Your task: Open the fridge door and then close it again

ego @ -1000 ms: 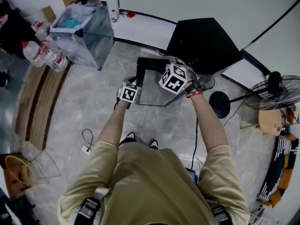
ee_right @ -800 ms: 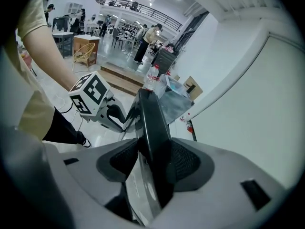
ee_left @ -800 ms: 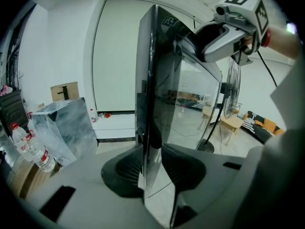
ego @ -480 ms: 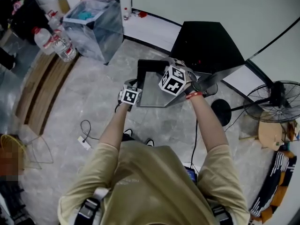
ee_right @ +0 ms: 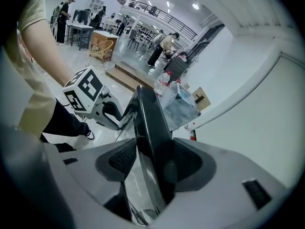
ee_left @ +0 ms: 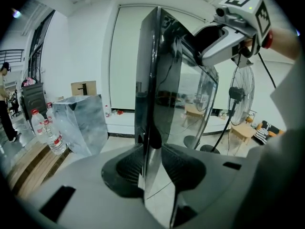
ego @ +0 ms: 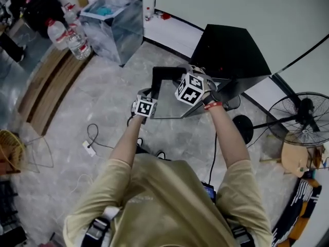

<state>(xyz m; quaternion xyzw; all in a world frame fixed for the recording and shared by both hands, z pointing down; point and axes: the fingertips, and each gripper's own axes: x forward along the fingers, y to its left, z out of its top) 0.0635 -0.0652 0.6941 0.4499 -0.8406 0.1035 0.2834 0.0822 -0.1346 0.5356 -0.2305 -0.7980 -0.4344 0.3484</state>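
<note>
A small black fridge [ego: 231, 50] stands on the floor, and its glass door [ego: 167, 99] with a dark frame is swung out toward me. My left gripper [ego: 148, 93] is shut on the door's free side edge; the thin edge [ee_left: 152, 80] runs between its pads [ee_left: 151, 166]. My right gripper [ego: 192, 71] sits on the door's top frame [ee_right: 147, 113]. Its jaws [ee_right: 155, 163] are opening, with the thick frame between them and touching both pads. Each gripper shows in the other's view: right gripper [ee_left: 193, 37], left gripper [ee_right: 121, 116].
A clear wrapped bin [ego: 113, 19] and water bottles [ego: 69, 37] stand at the upper left beside a wooden step [ego: 46, 86]. A standing fan [ego: 303, 120] and a wooden stool [ego: 298, 156] are on the right. A power strip and cable [ego: 88, 147] lie left of my feet.
Both grippers have stayed on the door and shifted a little with it. The head view has swung, so the bin and bottles sit further up and right.
</note>
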